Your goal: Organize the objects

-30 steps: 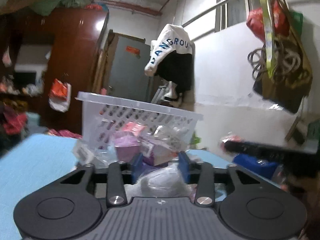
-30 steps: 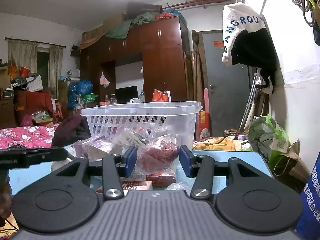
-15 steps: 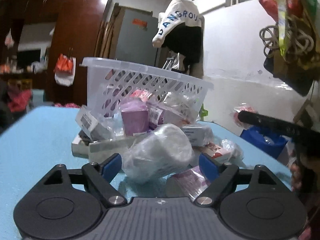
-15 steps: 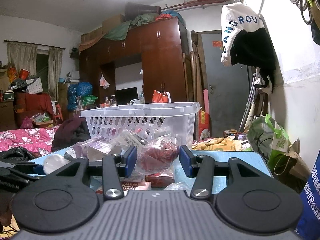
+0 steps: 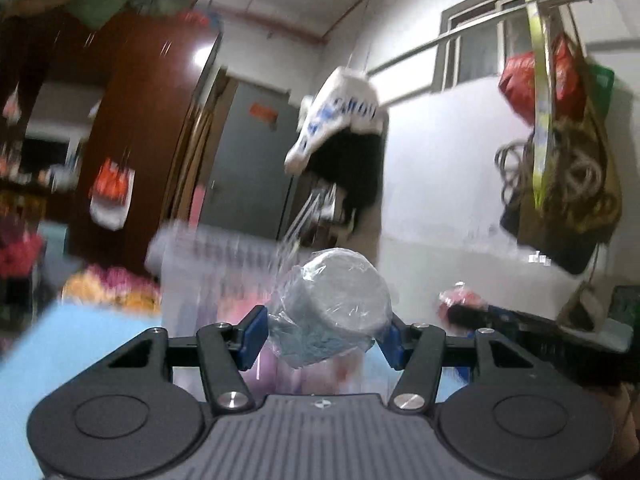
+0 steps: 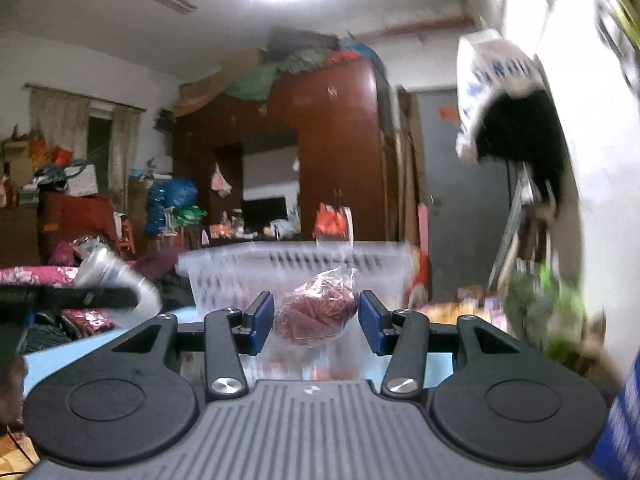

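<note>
My left gripper (image 5: 320, 338) is shut on a clear-wrapped white and blue bundle (image 5: 334, 306) and holds it up above the blue table (image 5: 80, 344). My right gripper (image 6: 316, 322) is shut on a clear bag of red pieces (image 6: 318, 312), lifted off the table. The white slotted basket (image 5: 216, 256) stands behind both; it also shows in the right wrist view (image 6: 320, 264). The left gripper and its bundle show at the left of the right wrist view (image 6: 112, 284). Both views are blurred.
Loose pink and purple packets (image 5: 280, 372) lie on the table below the left gripper. A white wall (image 5: 440, 208) with hanging bags (image 5: 560, 168) is to the right. A dark wardrobe (image 6: 332, 152) and a door (image 5: 248, 168) stand behind.
My left gripper has shut on the wrapped bundle and lifted it off the table. My right gripper has risen with the red bag. Both views have tilted upward.
</note>
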Tool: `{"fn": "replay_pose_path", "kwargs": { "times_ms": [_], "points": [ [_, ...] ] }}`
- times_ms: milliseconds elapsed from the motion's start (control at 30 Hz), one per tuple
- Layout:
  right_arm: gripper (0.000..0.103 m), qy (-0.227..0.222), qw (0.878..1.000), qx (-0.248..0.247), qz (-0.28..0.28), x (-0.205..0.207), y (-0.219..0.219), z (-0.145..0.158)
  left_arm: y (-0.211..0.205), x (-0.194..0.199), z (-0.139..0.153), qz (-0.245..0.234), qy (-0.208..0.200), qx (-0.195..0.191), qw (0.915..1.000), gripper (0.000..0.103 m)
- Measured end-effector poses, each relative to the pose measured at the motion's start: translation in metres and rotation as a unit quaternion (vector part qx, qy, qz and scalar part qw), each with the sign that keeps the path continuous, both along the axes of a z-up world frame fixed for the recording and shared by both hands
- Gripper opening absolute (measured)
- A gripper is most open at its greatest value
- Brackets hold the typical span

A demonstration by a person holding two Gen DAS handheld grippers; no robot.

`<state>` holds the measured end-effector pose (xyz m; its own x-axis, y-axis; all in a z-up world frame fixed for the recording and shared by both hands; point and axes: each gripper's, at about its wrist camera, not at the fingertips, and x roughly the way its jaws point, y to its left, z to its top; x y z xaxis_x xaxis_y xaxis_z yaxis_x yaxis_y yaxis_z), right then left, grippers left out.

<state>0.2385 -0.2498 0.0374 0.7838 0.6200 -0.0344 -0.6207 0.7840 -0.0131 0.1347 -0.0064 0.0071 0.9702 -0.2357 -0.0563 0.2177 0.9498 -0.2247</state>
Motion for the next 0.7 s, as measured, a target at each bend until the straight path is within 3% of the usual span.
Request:
{"fn": "replay_pose_path", "kwargs": {
  "times_ms": [133, 267, 300, 367, 400, 500, 567, 700],
  "points": [
    [0.05, -0.036, 0.999, -0.033, 0.015, 0.023, 0.039, 0.06, 0.005, 0.064, 0.059, 0.008, 0.01, 0.015, 0.9998, 0.061],
    [0.051, -0.003, 0.998, -0.068, 0.016, 0.074, 0.071, 0.083, 0.008, 0.119, 0.075, 0.031, 0.062, 0.025, 0.9973, 0.063],
    [0.055, 0.001, 0.997, -0.074, 0.01, 0.085, 0.077, 0.082, 0.006, 0.129, 0.072, 0.03, 0.084, 0.034, 0.9954, 0.073],
    [0.084, 0.008, 0.996, -0.086, 0.0, 0.094, 0.084, 0.075, 0.003, 0.142, 0.062, 0.043, 0.111, 0.05, 0.9917, 0.087],
    [0.094, 0.011, 0.995, -0.094, -0.003, 0.094, 0.086, 0.07, 0.003, 0.14, 0.058, 0.059, 0.113, 0.054, 0.9903, 0.087],
    [0.095, 0.004, 0.996, -0.093, -0.004, 0.075, 0.071, 0.058, 0.009, 0.098, 0.049, 0.061, 0.065, 0.036, 0.9954, 0.087],
    [0.102, 0.017, 0.996, -0.092, 0.005, 0.056, 0.05, 0.043, 0.007, 0.059, 0.039, 0.042, 0.044, 0.038, 0.9974, 0.087],
    [0.103, 0.077, 0.991, -0.105, 0.005, 0.038, 0.017, 0.003, -0.008, 0.0, -0.007, 0.0, 0.059, 0.037, 0.9976, 0.09]
  ]
}}
